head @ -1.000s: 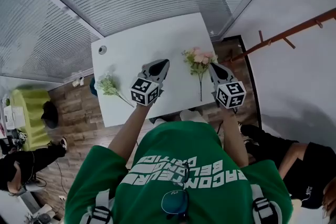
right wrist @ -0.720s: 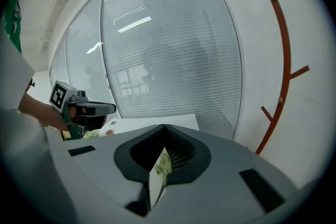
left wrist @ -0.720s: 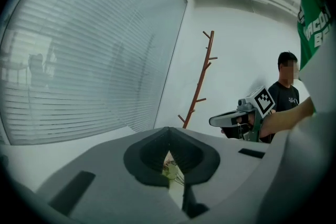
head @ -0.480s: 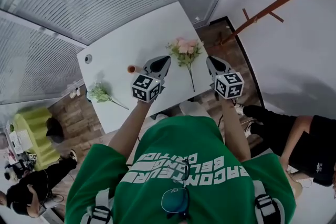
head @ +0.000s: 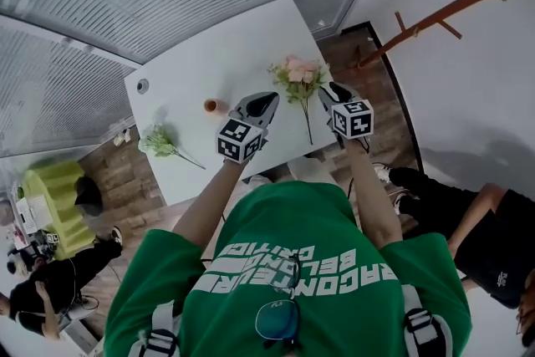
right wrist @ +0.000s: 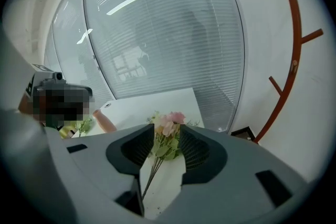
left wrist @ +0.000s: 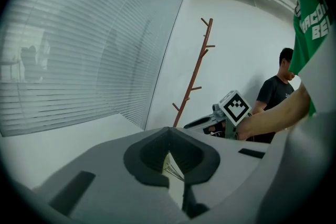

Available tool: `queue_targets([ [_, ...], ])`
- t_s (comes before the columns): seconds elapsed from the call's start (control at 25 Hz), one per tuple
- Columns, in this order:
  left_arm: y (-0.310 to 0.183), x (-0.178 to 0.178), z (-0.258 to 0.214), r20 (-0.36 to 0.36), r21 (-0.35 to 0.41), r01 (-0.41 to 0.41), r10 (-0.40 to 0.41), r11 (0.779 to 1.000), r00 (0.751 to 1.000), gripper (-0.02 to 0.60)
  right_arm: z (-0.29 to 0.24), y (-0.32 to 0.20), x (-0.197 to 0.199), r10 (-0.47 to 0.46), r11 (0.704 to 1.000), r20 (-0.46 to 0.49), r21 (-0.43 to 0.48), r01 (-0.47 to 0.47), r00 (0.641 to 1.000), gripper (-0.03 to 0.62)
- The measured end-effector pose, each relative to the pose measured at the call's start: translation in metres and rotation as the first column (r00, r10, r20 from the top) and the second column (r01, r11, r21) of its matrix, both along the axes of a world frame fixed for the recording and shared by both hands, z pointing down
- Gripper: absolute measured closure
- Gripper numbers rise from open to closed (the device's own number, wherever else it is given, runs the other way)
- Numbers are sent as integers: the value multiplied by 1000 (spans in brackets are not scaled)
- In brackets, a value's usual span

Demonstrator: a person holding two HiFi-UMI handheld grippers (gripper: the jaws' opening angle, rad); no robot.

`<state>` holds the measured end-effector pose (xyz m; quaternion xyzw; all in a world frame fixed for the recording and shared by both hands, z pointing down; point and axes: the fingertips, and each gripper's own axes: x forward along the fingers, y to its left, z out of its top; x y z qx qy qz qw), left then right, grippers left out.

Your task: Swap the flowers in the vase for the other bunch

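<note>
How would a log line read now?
left claw shut; right claw just opened, pink flower bunch between its jaws, ungripped; orange vase empty

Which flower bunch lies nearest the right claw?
The pink bunch: it lies right by the right claw, showing between its jaws, which have just been opening. The green bunch lies far off near the table's left edge.

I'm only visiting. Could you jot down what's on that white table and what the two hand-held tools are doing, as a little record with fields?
table: white, rectangular
vase: small, orange, upright, no flowers seen in it
pink bunch: lying flat on the table, right of the vase
green bunch: lying near the table's left edge
left tool: shut, empty, between vase and pink bunch
right tool: jaws have just been opening; pink bunch lies between them, not gripped
</note>
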<state>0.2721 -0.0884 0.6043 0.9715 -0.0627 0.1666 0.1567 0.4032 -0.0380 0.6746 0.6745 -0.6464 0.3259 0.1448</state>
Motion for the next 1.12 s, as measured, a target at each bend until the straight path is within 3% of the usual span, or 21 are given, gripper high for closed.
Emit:
queue_targets([
  [0.24, 2, 0, 12, 27, -11, 27, -27, 1000, 999, 572, 43, -19, -2, -42, 996, 60, -81, 46, 997, 346],
  [1.12, -2, -10, 40, 97, -20, 218, -215, 976, 972, 572, 145, -62, -14, -180, 934, 154, -284, 218, 971, 312],
])
